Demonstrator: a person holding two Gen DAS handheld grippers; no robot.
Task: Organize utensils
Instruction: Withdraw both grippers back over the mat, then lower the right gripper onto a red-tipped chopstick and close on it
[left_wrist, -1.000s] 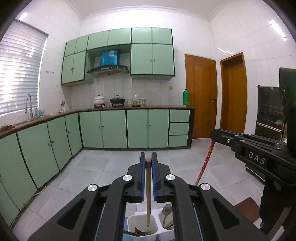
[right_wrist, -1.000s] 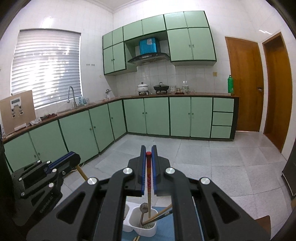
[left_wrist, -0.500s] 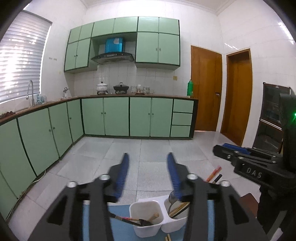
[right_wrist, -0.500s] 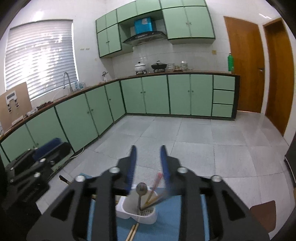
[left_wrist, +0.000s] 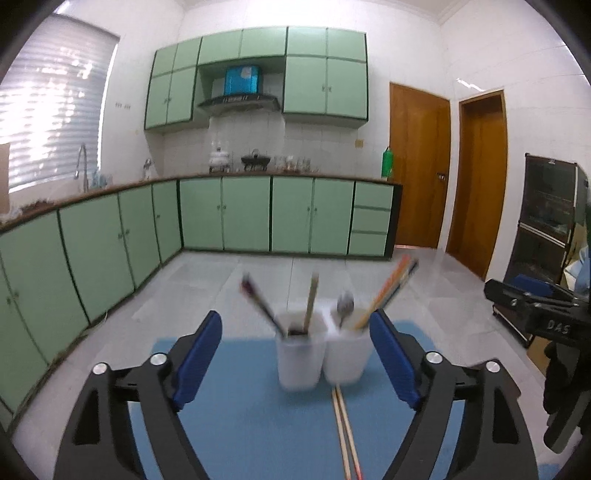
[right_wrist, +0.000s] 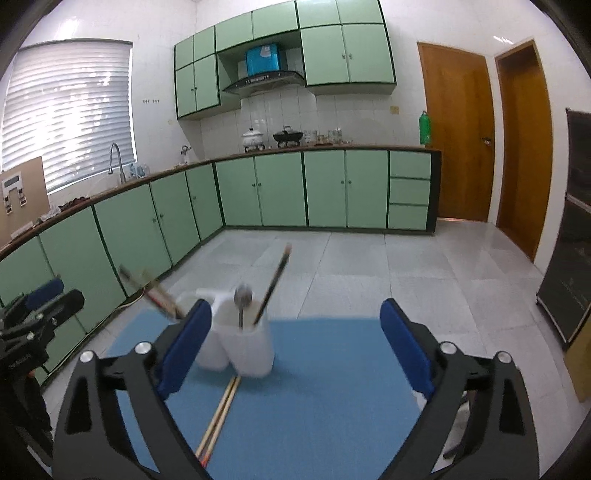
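Now blurred, the holder (left_wrist: 321, 354) keeps the chopsticks (left_wrist: 391, 291) both tools, left tool (left_wrist: 295, 354) and right tool (right_wrist: 295, 347), pinched earlier, their jaws empty and opening.

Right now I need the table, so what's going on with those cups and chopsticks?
A person with a gripper in each hand is sorting utensils into a white two-cup holder on a blue mat. Both the left gripper and right gripper are opening, holding nothing. A pair of chopsticks lies on the mat.
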